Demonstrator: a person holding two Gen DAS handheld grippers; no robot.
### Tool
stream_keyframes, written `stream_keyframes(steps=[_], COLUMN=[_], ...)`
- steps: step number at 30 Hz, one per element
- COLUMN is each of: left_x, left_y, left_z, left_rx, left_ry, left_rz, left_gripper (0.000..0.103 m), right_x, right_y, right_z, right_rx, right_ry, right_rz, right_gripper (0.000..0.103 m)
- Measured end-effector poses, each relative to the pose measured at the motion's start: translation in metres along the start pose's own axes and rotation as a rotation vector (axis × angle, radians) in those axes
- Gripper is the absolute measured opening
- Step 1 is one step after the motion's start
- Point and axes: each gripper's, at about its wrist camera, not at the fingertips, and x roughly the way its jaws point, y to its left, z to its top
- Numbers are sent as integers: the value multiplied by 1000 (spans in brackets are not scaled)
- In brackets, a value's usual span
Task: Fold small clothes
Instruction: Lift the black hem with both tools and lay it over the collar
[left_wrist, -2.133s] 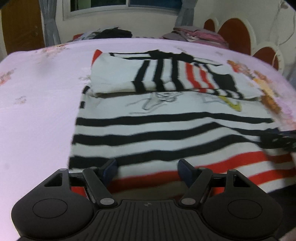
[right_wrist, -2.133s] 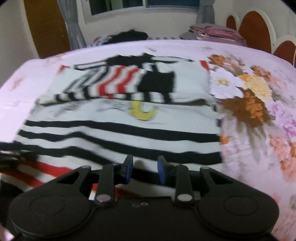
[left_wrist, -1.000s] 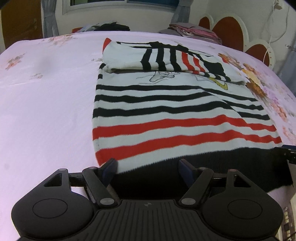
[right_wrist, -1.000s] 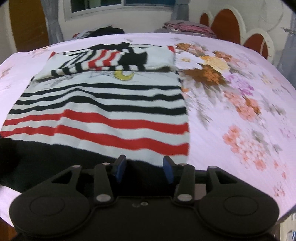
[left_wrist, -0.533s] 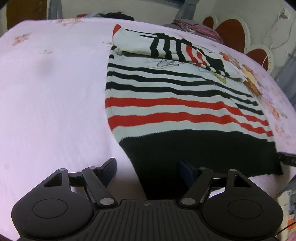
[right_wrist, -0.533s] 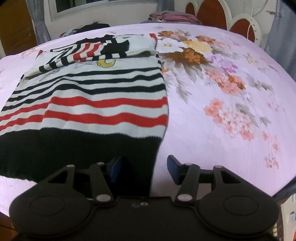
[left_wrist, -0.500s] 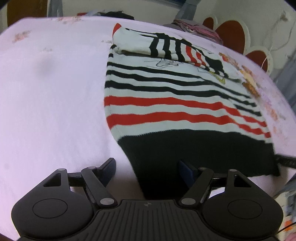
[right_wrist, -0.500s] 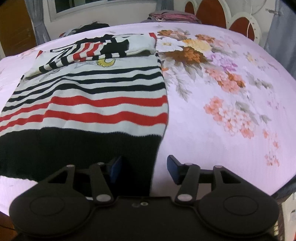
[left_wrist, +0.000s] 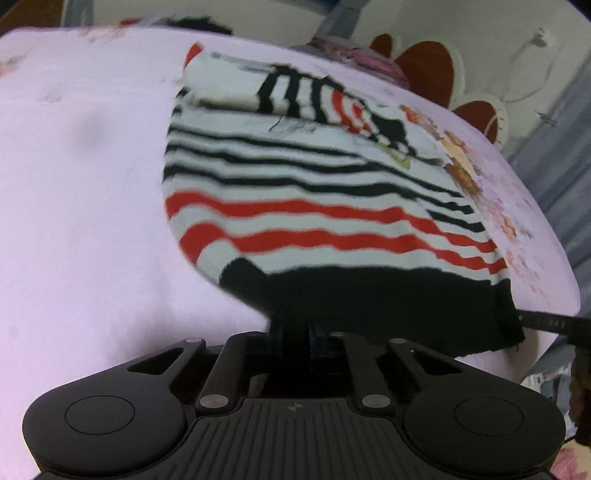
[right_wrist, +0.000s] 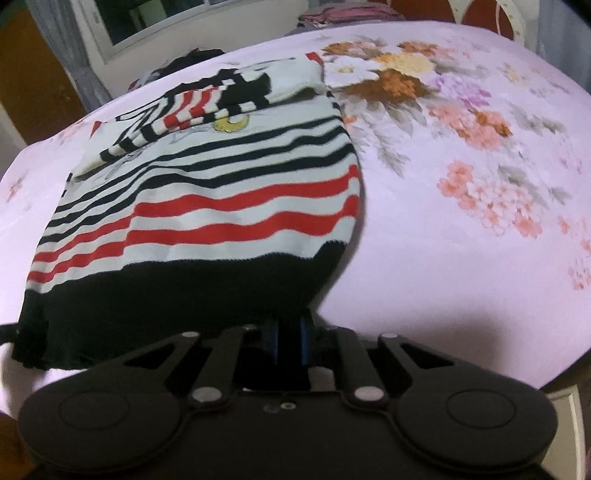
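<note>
the striped sweater (left_wrist: 314, 206) lies flat on the floral bed sheet (right_wrist: 461, 155), sleeves folded across its top. the left gripper (left_wrist: 295, 332) is closing on the black hem's left corner; the right gripper (right_wrist: 290, 332) is clamped on the right corner.

A wide bed (right_wrist: 461, 258) fills the room's middle, covered by a pale pink sheet (left_wrist: 74, 221) printed with orange, peach and purple flowers (right_wrist: 476, 125). Behind it stands a white headboard with rounded brown panels (left_wrist: 430, 72). A white-framed window (right_wrist: 147, 14) sits in the pale far wall, grey curtains (right_wrist: 74, 66) hanging beside it, next to a brown wooden door (right_wrist: 33, 81). Piles of folded clothes (right_wrist: 343, 14) and dark garments (left_wrist: 192, 26) lie at the bed's far edge. The light is dim and indoor.
</note>
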Motion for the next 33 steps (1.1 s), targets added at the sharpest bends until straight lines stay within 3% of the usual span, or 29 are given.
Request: stream_keyframes(steps=[8,16,24,33], left_x=[-21,-20,5,67], left_y=[-6,-7,-1,6], left_z=[41,105,172,242], left_rx=[29,0,-35,-66], left_ry=[-130,-232,-306,-298], left_rz=[-23,-40,-21,22], left_gripper=[11,11,11,11], right_x=[-21,-26,4,70], right_y=[14,25,22,16], right_z=[38,106,178,249], right_rx=[-62,-92,-72,-6], right_ry=[-128,-250,-300,-275], right_rz=[50,101,125,152], right_gripper=[10,10,10,10])
